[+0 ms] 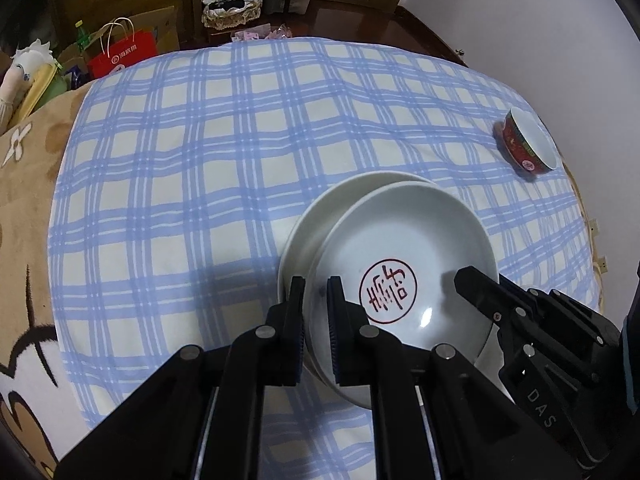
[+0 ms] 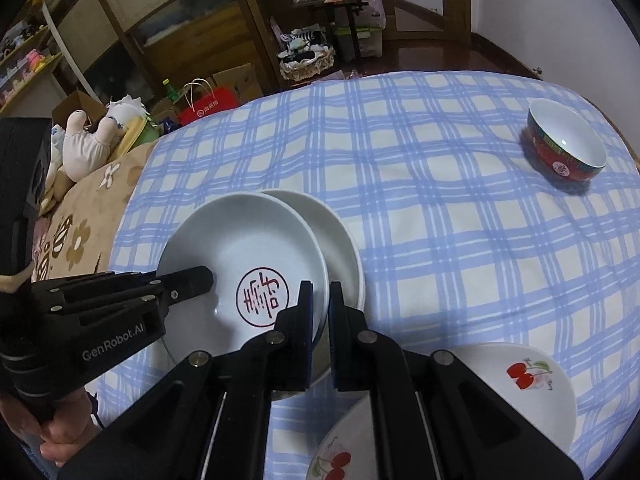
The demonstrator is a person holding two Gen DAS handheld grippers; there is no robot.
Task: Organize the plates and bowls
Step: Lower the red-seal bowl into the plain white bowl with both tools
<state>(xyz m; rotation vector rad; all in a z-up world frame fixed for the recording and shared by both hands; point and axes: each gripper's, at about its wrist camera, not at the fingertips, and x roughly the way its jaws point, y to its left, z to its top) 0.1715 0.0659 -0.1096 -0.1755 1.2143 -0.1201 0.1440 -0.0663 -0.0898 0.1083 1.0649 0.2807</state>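
Note:
A white plate with a red round stamp (image 1: 404,264) (image 2: 248,256) is held between both grippers, over a plain white plate (image 1: 320,220) (image 2: 340,240) lying on the checked cloth. My left gripper (image 1: 316,300) is shut on the stamped plate's left rim. My right gripper (image 2: 320,304) is shut on its right rim; its finger also shows in the left wrist view (image 1: 480,292). A red bowl (image 1: 528,144) (image 2: 564,148) stands far right. Two cherry plates (image 2: 524,380) (image 2: 340,452) lie near the front right.
The blue checked cloth (image 1: 200,160) covers a table over a tan flowered blanket (image 1: 24,200). A red paper bag (image 1: 124,54), stuffed toys (image 2: 92,136) and a basket (image 1: 232,12) sit beyond the far edge.

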